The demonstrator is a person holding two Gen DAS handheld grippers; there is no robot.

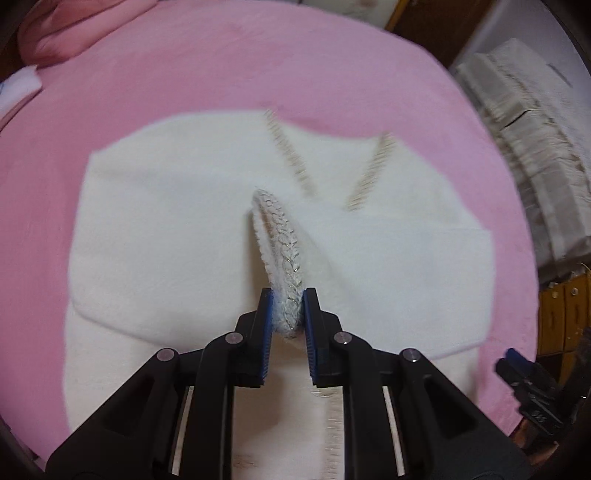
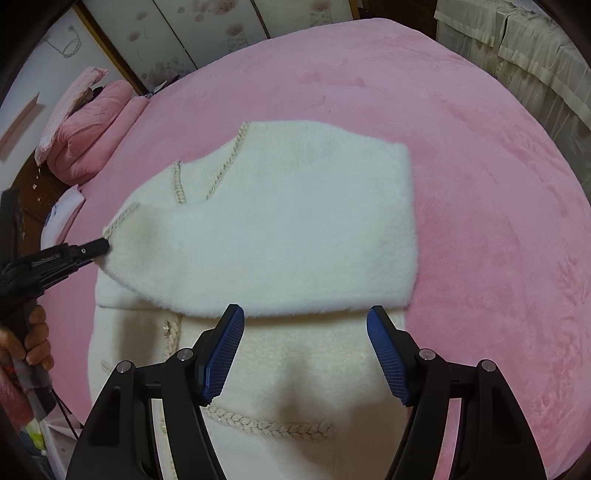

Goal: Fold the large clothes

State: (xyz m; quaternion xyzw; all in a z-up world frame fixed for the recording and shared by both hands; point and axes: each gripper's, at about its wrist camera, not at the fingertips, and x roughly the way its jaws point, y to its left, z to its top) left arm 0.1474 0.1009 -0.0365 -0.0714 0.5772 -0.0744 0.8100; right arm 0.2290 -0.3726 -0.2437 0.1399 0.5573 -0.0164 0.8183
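A fluffy white cardigan (image 2: 295, 221) with braided trim lies partly folded on the pink bed cover (image 2: 480, 184). It also shows in the left wrist view (image 1: 166, 221). My left gripper (image 1: 288, 314) is shut on the braided cuff of a sleeve (image 1: 280, 243) and holds it over the cardigan's middle. The left gripper also shows in the right wrist view (image 2: 99, 247), at the sleeve's end. My right gripper (image 2: 304, 332) is open and empty, just above the cardigan's near part, by the edge of the folded sleeve. The right gripper also shows in the left wrist view (image 1: 517, 365).
Pink pillows (image 2: 92, 133) lie at the bed's far left. Folded pale cloth (image 1: 535, 147) is stacked beside the bed on the right. A wooden cabinet (image 1: 561, 317) stands by the bed's edge. Sliding doors (image 2: 221, 29) are behind the bed.
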